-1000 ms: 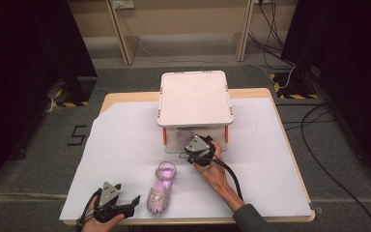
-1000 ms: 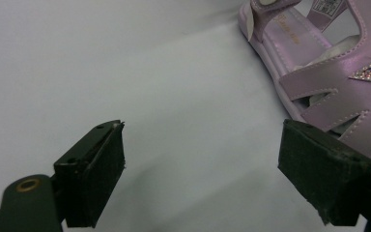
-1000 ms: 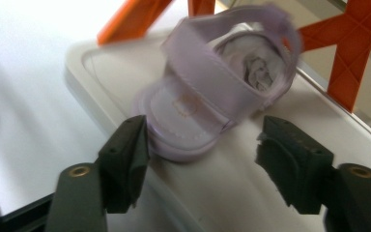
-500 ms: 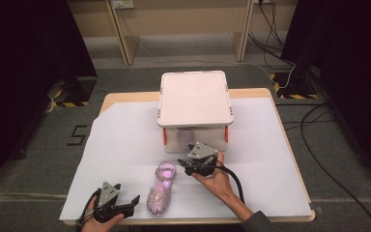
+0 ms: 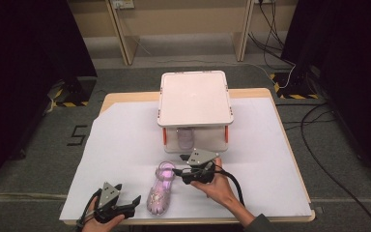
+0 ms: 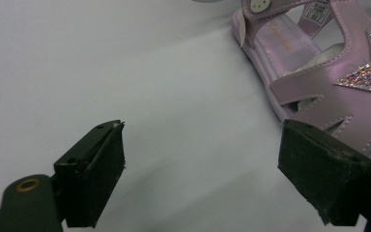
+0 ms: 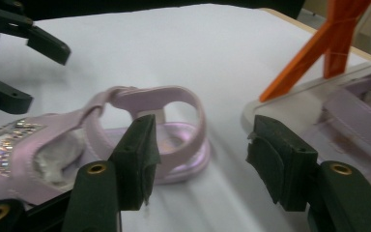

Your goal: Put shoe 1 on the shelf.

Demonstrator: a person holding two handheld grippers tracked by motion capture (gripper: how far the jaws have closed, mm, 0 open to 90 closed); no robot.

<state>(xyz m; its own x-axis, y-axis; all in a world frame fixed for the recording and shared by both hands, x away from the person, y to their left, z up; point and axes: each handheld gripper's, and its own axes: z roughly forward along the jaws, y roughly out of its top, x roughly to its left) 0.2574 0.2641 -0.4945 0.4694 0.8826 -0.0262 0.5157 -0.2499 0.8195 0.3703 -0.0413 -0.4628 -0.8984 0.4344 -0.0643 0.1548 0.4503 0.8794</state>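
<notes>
Sandal [image 5: 160,189] lies on the white sheet [image 5: 125,145] between left tongs [image 5: 131,203] and right tongs [image 5: 178,171], both wide, empty.

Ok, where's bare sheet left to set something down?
Two wide free patches on the white sheet: left of the lidded box, and right of it out to the table's edge. Crowded is the near middle, where the pink sandal lies between both tongs, left and right.

Two pink sandals [image 5: 160,188] [image 5: 185,137], one lidded box [image 5: 194,98], two hand-held grippers [image 5: 131,203] [image 5: 178,171].
</notes>
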